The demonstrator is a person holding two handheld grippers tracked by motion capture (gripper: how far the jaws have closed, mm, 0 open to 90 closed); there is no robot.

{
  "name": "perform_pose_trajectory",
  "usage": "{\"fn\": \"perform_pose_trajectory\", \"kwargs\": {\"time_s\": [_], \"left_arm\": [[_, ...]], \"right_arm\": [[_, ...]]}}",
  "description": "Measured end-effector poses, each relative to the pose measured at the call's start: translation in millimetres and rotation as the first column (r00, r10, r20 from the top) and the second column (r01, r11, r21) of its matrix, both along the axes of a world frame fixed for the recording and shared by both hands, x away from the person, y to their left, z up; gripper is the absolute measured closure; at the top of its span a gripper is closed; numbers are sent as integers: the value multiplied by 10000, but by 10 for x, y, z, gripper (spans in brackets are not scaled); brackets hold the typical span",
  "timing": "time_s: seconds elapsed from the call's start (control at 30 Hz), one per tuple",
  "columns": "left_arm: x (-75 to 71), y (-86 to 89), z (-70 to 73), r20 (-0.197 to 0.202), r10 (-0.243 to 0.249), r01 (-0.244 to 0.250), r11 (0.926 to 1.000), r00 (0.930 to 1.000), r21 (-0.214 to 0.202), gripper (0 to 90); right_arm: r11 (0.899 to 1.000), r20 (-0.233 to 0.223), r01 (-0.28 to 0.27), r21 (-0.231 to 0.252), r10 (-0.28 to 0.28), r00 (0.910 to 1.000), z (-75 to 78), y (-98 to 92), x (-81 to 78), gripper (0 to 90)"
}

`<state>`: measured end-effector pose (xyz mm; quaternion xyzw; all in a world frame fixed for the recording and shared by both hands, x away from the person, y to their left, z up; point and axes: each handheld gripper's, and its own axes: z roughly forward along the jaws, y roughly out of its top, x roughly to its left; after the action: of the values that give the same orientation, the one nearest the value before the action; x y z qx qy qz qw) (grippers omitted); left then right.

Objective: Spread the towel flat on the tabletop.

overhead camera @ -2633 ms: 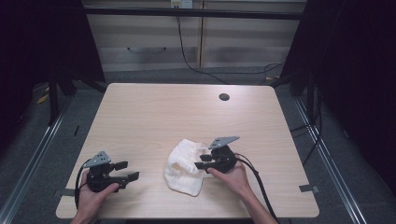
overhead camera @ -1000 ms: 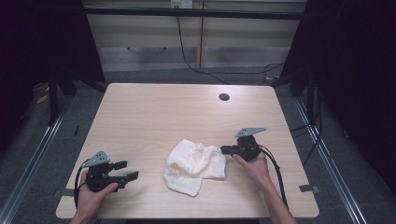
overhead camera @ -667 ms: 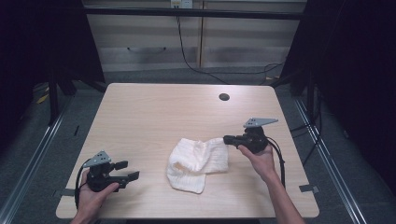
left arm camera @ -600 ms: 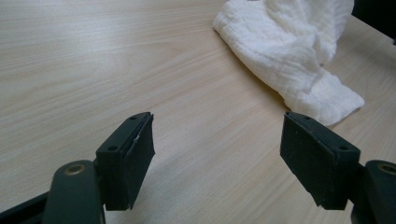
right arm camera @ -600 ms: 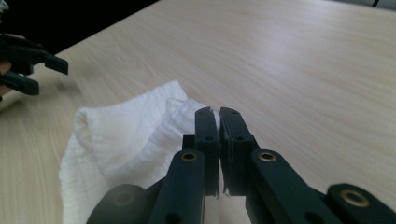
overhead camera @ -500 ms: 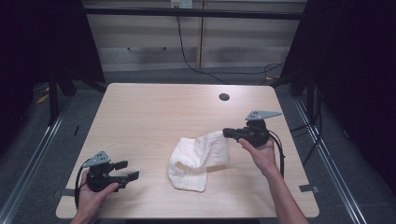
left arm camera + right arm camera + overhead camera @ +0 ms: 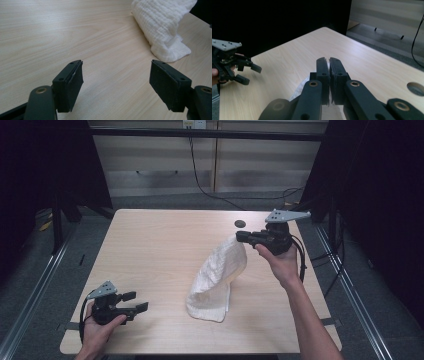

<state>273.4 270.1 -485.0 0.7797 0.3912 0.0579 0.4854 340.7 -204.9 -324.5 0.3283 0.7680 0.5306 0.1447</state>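
High view has my right gripper up around 2 o'clock, jaws pinched tight on a corner of the white towel, which hangs down to the table, I guess to shake it open. My left gripper sits at 7 o'clock, jaws wide and empty, probably waiting to grab another corner.

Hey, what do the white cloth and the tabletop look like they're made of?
The cloth looks like soft woven cotton, maybe a gauze or waffle-weave towel: its surface shows a fine crinkled grid and it drapes limply where the right tongs lift it. The tabletop looks like pale wood or a wood-print laminate with a matte finish: long straight grain lines run across it. Which of the two, I cannot tell.
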Motion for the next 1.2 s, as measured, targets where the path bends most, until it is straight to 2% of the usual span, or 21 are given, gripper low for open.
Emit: {"fn": "perform_pose_trajectory", "kwargs": {"time_s": [0.03,0.07,0.17,0.2,0.27,0.4,0.43,0.5,0.63,0.67,0.7,0.73,0.87,1.07,1.2], "left_arm": [[0,0,0,0,0,0,10000,10000,0,270],[4,-1,4,3,0,0,10000,10000,4,270],[2,-3,11,37,-45,45,10000,10000,19,270],[2,-3,11,37,-45,45,10000,10000,19,270],[3,-3,8,37,-80,79,9999,10000,84,270],[4,1,5,34,-94,94,9999,10000,84,271],[2,2,4,32,-106,106,9999,9999,87,271],[1,3,6,39,-111,111,9999,9999,90,271],[-1,-5,5,21,-92,92,9999,10000,88,273],[-1,-5,5,21,-92,92,9999,10000,88,273],[0,-9,7,30,-87,87,9999,10000,89,273],[2,-13,9,12,-99,99,9999,10000,71,274],[16,-27,9,-36,-37,37,10000,10000,61,279],[72,-87,51,-32,-118,119,9996,9999,237,294],[136,-186,129,78,-233,231,9994,9997,272,298]], "right_arm": [[10000,0,0,0,0,10000,0,0,0,872],[10000,184,17,2,-17,9998,122,31,14,872],[10000,474,-8,-14,9,9989,285,80,38,872],[10000,474,-8,-14,9,9989,285,80,38,872],[9998,714,-155,81,149,9973,430,143,57,873],[9991,730,-423,100,415,9965,430,220,30,873],[9977,648,-670,-58,672,9956,340,292,-19,872],[9961,499,-882,-66,885,9948,238,338,-68,872],[9934,47,-1119,-244,1120,9937,-56,368,-158,872],[9934,47,-1119,-244,1120,9937,-56,368,-158,872],[9937,-94,-1089,-277,1087,9940,-138,357,-175,872],[9945,-438,-1032,-185,1023,9938,-336,306,-203,872],[9964,-1148,-846,-61,833,9899,-692,195,-258,872],[9990,-1948,-437,-1,429,9799,-1088,-15,-407,872],[9996,-2332,-222,-170,176,9723,-1254,-98,-437,872]]}}
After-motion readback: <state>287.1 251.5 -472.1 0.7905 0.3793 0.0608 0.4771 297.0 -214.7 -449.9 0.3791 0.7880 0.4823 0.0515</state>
